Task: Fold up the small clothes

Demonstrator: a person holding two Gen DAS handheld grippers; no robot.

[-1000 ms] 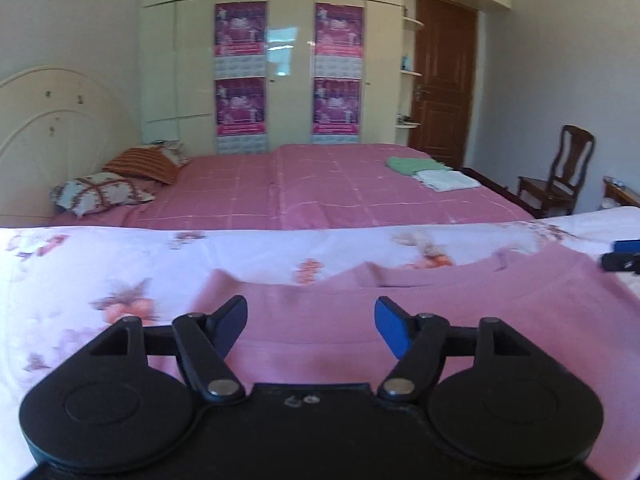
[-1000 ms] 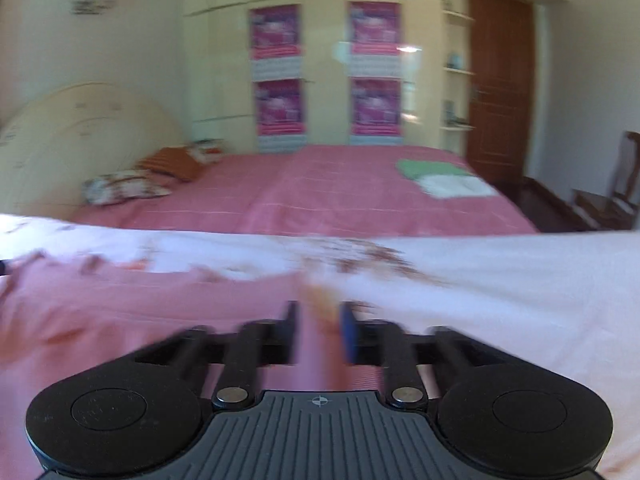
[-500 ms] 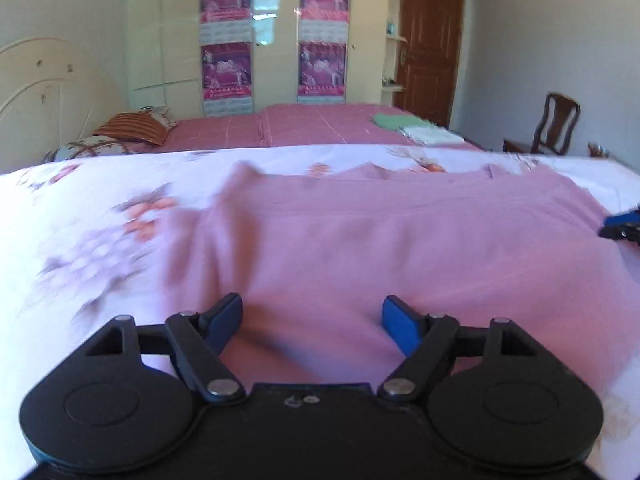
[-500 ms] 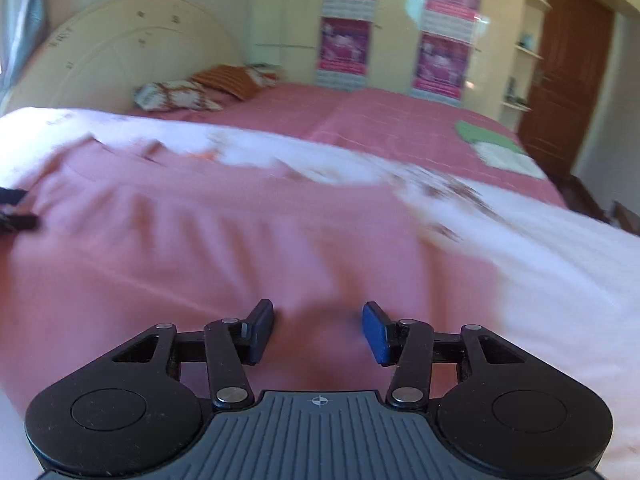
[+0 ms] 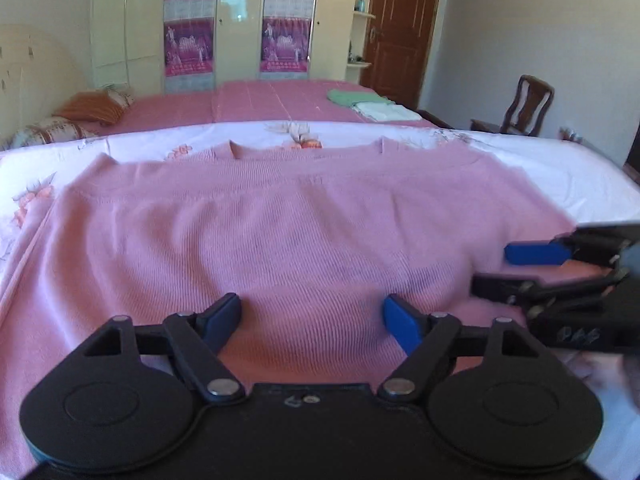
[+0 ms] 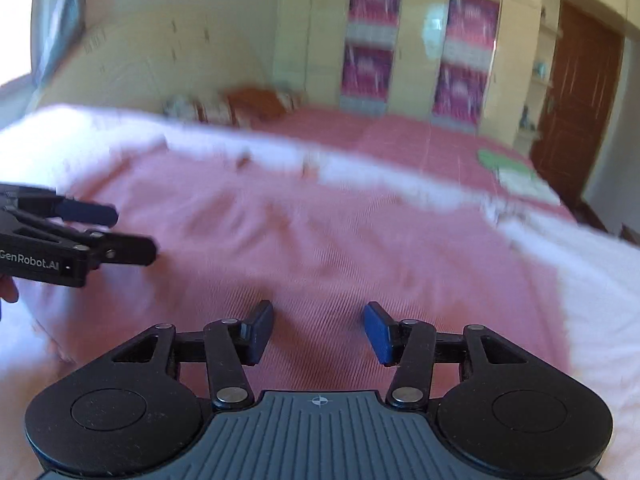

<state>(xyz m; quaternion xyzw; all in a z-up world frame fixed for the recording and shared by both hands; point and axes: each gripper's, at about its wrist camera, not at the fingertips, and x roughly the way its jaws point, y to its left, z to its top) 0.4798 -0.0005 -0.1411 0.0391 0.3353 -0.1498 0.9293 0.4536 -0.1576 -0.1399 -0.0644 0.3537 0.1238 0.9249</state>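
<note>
A pink knit sweater (image 5: 300, 220) lies spread flat on a white floral sheet (image 5: 540, 160), its neckline at the far side. My left gripper (image 5: 312, 314) stands open just above the sweater's near part, with only flat fabric under the gap. My right gripper (image 5: 504, 268) comes in from the right edge, over the sweater's right side. The right wrist view is blurred. It shows the right gripper (image 6: 320, 320) open above the sweater (image 6: 340, 240), nothing pinched, and the left gripper (image 6: 120, 231) open at the left.
Beyond the sheet is a pink-covered bed (image 5: 260, 100) with folded green and white clothes (image 5: 372, 104) and pillows (image 5: 88, 110). A wooden chair (image 5: 524, 108) and a brown door (image 5: 400, 28) stand at the right, a cream wardrobe (image 5: 236, 20) at the back.
The right gripper, shut on a fold of pink fabric a second ago, has let go and stands open. Both grippers have drawn back toward the near part, and the sweater now lies flat.
</note>
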